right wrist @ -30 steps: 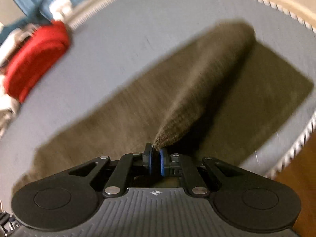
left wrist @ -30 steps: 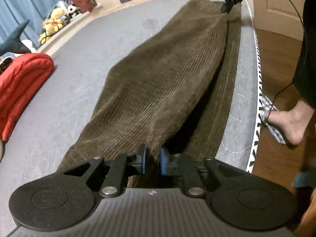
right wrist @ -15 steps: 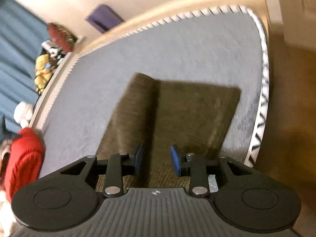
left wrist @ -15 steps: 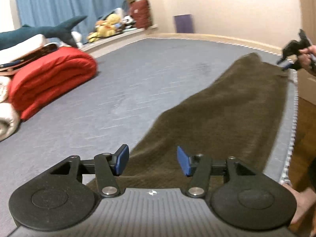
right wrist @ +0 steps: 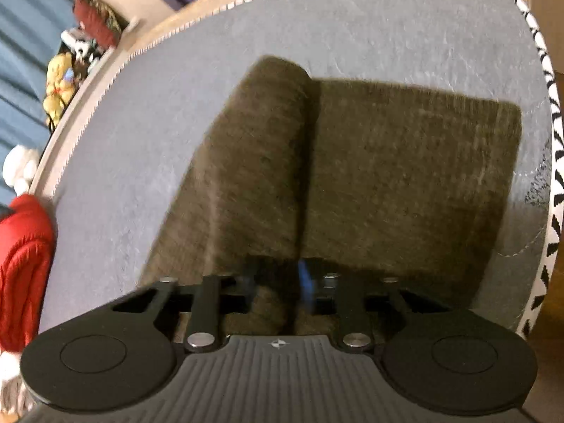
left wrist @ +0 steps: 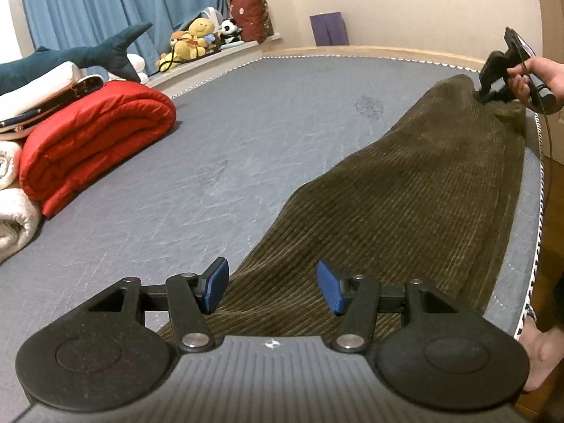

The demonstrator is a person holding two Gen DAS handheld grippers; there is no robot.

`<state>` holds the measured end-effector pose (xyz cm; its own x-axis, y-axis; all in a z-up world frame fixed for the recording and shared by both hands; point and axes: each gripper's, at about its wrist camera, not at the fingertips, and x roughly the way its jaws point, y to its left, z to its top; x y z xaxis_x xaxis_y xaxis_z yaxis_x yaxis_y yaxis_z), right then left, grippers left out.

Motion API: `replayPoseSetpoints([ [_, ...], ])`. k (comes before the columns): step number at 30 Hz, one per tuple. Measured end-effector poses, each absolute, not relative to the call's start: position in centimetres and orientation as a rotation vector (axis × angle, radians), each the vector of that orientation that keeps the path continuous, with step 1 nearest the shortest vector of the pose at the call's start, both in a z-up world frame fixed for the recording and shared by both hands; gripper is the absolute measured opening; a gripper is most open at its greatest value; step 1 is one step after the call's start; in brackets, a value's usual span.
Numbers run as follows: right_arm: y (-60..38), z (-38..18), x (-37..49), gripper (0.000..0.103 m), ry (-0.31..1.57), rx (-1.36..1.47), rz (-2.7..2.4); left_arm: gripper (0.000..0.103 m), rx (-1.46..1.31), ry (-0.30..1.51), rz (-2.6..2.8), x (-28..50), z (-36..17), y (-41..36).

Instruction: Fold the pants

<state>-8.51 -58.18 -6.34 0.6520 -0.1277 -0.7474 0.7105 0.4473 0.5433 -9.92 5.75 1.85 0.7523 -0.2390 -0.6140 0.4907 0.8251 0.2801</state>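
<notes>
Both tongs, left (left wrist: 271, 287) & right (right wrist: 278, 287), let go since 1 s ago, now open over brown corduroy pants (left wrist: 405, 211) folded lengthwise on grey bed (left wrist: 246, 134), lower centre; next prob. regrip for crosswise fold.

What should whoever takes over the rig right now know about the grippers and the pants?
Left gripper: open, empty, over one end of the pants.
Right gripper: at the far end over the cloth; its view is blurred, fingers apart, nothing seen gripped.
Pants: on the mattress near its edge, one leg folded lengthwise over the other.
Done: lengthwise fold.
Left: probably the end-to-end fold, then smoothing.
</notes>
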Motion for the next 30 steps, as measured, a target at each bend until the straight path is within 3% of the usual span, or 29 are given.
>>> replayPoseSetpoints([
  [3,-56.2,-4.7,-6.2,0.007,0.604,0.877,-0.474,0.061,0.434,0.602,-0.397,-9.7,1.8,6.4],
  [7,-53.7,-2.4,-4.1,0.008,0.463,0.834,-0.114,0.061,0.426,0.605,-0.396,-9.6,2.0,6.7],
  [9,-53.2,-1.4,-4.5,0.011,0.423,0.758,-0.183,0.061,0.433,0.602,-0.402,-9.6,2.1,6.6],
  [14,-57.0,-5.5,-6.5,0.020,0.561,0.961,-0.601,0.062,0.449,0.599,-0.409,-9.7,2.1,6.4],
  [19,-58.7,-8.4,-9.2,0.020,0.553,1.156,-0.811,0.062,0.464,0.597,-0.410,-9.7,2.1,6.3],
  [30,-55.9,-10.0,-2.7,0.020,0.660,0.892,-0.614,0.064,0.479,0.601,-0.416,-10.0,1.9,6.1],
])
